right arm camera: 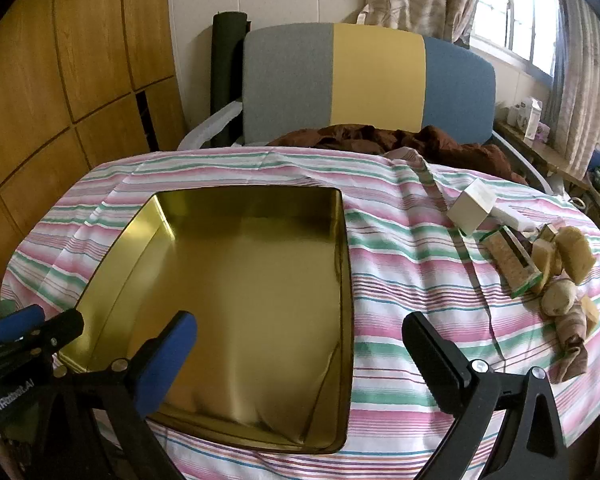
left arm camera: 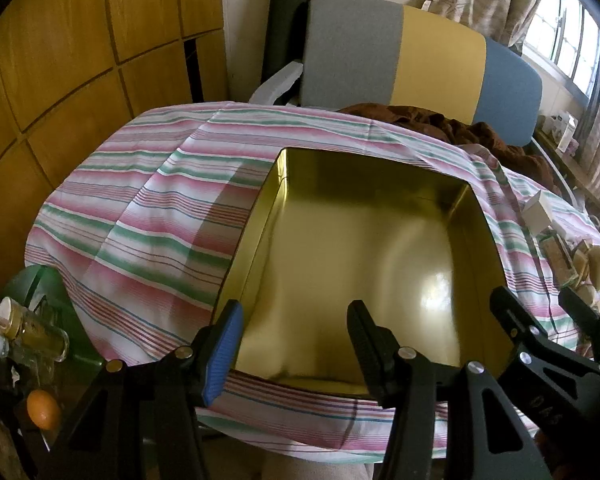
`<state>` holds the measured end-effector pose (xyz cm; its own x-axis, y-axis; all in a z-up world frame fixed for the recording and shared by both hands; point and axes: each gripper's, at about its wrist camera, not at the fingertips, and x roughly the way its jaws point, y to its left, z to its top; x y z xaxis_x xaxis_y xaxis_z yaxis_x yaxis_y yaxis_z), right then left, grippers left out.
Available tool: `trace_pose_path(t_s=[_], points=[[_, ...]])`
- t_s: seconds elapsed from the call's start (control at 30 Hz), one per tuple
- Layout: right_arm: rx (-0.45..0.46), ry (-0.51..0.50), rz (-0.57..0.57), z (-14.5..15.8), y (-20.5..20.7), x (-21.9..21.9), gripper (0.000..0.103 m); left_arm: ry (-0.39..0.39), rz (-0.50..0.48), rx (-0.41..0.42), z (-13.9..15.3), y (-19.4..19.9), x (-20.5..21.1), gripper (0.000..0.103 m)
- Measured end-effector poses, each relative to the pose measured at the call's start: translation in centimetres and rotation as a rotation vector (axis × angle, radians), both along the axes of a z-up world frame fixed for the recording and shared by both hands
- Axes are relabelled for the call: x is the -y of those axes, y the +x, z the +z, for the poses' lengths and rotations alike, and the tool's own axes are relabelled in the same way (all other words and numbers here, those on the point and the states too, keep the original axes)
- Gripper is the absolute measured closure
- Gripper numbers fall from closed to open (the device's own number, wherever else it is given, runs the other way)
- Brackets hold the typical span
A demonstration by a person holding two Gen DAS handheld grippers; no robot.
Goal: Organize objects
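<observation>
Hovering over an open rectangular gold metal tin (right arm camera: 252,292) on a pink-and-green striped cloth (right arm camera: 400,248), the left gripper (left arm camera: 296,344) and right gripper (right arm camera: 300,356) both show jaws apart, gripping nothing. A white box (right arm camera: 470,204) and tan sponges (right arm camera: 572,256) lie right of the tin.
</observation>
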<state>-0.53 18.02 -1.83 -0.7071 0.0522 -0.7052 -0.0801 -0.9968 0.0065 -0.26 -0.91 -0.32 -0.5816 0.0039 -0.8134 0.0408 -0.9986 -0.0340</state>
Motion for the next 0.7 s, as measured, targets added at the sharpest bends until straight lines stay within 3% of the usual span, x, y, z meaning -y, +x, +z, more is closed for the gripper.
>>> trace_pose_path(t_s=[0.43, 0.7], points=[[-0.008, -0.010, 0.002, 0.4, 0.3, -0.2, 0.000, 0.004, 0.007, 0.001, -0.1, 0.1, 0.0, 0.048], [-0.104, -0.030, 0.022, 2.3, 1.7, -2.0, 0.000, 0.126, -0.055, 0.012, -0.7, 0.7, -0.9, 0.048]])
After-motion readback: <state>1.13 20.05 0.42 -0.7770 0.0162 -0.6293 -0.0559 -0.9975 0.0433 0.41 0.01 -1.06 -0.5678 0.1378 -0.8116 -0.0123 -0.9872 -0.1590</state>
